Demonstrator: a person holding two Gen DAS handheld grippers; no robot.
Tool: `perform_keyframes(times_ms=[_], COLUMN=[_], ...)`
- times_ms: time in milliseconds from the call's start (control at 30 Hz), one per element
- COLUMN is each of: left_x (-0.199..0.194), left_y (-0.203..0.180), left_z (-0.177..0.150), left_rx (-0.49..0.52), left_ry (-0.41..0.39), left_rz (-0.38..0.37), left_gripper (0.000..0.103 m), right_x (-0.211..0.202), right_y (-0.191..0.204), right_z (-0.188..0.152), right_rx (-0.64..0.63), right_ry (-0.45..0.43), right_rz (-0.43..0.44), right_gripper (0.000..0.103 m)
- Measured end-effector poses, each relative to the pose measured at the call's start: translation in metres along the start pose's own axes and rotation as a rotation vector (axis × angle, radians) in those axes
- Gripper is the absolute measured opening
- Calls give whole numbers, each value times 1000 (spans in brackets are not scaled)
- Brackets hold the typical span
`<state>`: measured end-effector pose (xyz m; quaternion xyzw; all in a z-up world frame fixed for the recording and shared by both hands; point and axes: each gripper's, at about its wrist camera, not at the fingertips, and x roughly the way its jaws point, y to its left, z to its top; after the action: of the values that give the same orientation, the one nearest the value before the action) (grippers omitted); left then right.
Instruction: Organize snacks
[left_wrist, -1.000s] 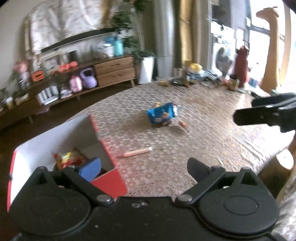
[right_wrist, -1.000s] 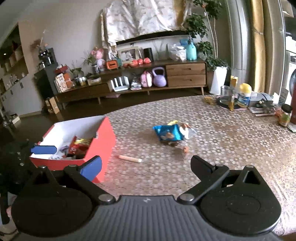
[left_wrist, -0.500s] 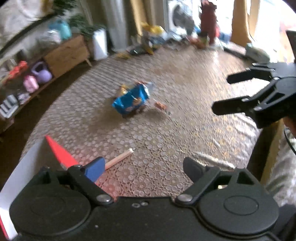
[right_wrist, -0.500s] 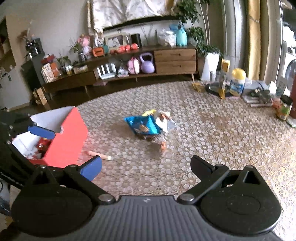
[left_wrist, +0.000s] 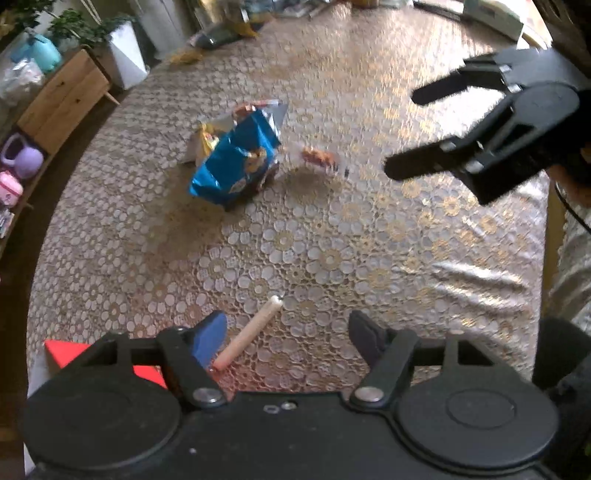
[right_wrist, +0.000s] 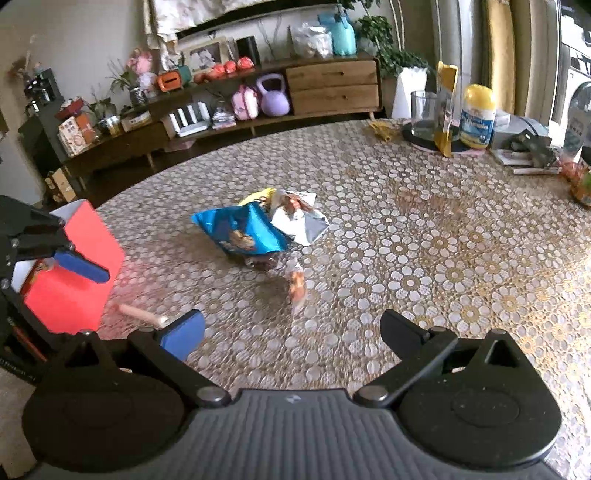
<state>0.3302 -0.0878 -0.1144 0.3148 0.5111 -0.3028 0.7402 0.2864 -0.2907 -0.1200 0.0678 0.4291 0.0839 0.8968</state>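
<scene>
A pale sausage stick (left_wrist: 247, 334) lies on the lace tablecloth, just beside the red box (right_wrist: 70, 273). My left gripper (left_wrist: 288, 338) points steeply down over it. Its jaws are closing, with the stick between them near the blue pad (left_wrist: 210, 336), and the pads are not pressing on it. A blue snack bag (right_wrist: 240, 232) lies mid-table on a silver bag (right_wrist: 295, 218), with a small orange wrapped snack (right_wrist: 297, 286) in front. My right gripper (right_wrist: 291, 332) hovers open short of that small snack, with nothing between its fingers. It also shows in the left wrist view as the right gripper (left_wrist: 404, 133).
The red box holds a few packets, mostly hidden. A glass (right_wrist: 424, 114), a yellow-capped bottle (right_wrist: 478, 118) and papers crowd the table's far right. A wooden sideboard (right_wrist: 332, 86) stands beyond the table. The table's edge curves close on the left (left_wrist: 40, 258).
My left gripper swung from over the red box onto the table, tipped downward above the sausage stick, and its jaws narrowed. My right gripper came forward and lower, towards the snack pile.
</scene>
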Motion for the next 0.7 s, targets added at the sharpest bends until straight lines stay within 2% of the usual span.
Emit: perform_keyframes(times_ms=[233,433,500,633,700], left_x=[34,51,55,56,55], left_y=[5,16,17,17,16], left_z=[5,4,4,4,5], left_rx=[57,49,52,56,55], left_ry=[124,159,169,168,162], left_rz=[13,1,-4,-12,-15], left_gripper=[60,49,44,38,28], right_x=[35,54,60,67,70], right_y=[2,3,3,5,6], right_z=[7,8,9,11,12], right_rx=[8,22,27,34,32], right_ry=[27,48,53,54,58], right_rz=[20,34,35,38,40], right_gripper=[99,84,74,64,54])
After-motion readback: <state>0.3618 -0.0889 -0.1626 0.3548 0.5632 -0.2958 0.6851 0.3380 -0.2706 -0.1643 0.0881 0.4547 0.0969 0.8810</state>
